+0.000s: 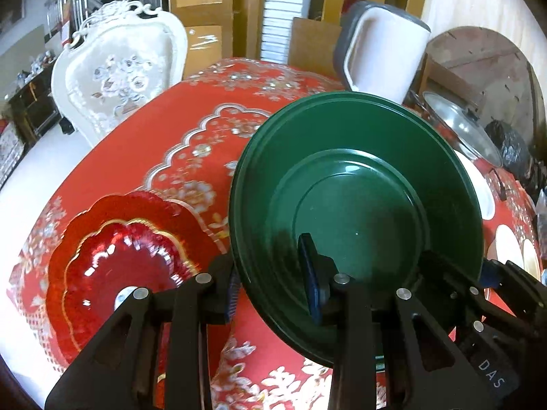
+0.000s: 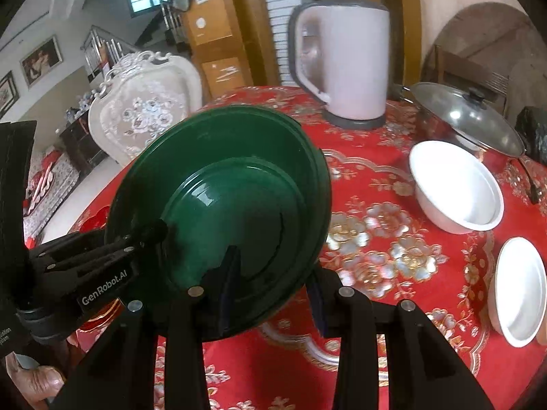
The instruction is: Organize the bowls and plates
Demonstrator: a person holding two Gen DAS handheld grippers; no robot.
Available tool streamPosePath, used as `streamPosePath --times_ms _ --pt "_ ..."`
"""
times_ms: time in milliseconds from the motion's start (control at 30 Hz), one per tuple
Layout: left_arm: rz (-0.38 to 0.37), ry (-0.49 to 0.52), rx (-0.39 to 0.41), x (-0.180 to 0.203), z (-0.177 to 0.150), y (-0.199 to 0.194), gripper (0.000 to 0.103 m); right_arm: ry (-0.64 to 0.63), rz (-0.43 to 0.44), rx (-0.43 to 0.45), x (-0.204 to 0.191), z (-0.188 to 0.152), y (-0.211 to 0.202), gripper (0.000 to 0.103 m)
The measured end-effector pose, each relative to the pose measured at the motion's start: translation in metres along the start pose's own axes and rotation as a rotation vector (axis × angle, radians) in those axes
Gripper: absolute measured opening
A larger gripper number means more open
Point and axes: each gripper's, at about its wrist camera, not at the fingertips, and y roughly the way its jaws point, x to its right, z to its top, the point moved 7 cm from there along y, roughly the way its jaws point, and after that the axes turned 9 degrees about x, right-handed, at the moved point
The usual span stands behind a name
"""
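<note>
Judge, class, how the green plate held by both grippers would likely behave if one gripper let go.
The green plate looks rigid, so it probably would not flop. Its glossy rim seems slippery, so it might pivot or slide in the left gripper. The right gripper also pinches only the rim; either alone would likely let the plate tip.

A red tablecloth (image 2: 393, 205) patterned with pale and gold flowers covers the table. At its far side stands a white electric kettle (image 2: 345, 65) on a grey base, upright, handle turned left. Right of the kettle sits a steel pot under a glass lid (image 2: 468, 116) with a black knob. Beyond the table's left edge is an ornate white chair (image 1: 119, 78) with floral upholstery. Wooden panels (image 1: 201, 3) and a staircase railing (image 2: 102, 51) fill the background.
</note>
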Motion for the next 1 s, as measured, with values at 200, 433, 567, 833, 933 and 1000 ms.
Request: streamPosePath --times_ms 200,433,567,833,933,1000 --pt "0.027 -0.029 0.024 -0.025 -0.005 -0.015 0.031 -0.042 0.022 0.0 -0.026 -0.003 -0.004 0.037" --pt "0.063 -0.056 0.057 -0.055 -0.01 -0.033 0.031 -0.097 0.05 -0.004 -0.059 -0.006 -0.005 0.038" --pt "0.079 -0.073 0.064 -0.071 -0.013 -0.042 0.031 -0.116 0.072 -0.006 -0.074 -0.007 -0.004 0.039" --pt "0.117 -0.112 0.067 -0.102 -0.024 -0.056 0.031 -0.164 0.116 -0.012 -0.109 -0.009 0.0 0.04" --pt "0.128 -0.121 0.067 -0.111 -0.027 -0.06 0.031 -0.178 0.125 -0.019 -0.119 -0.012 0.003 0.04" --pt "0.133 -0.124 0.066 -0.116 -0.029 -0.061 0.031 -0.188 0.13 -0.024 -0.123 -0.014 0.005 0.04"
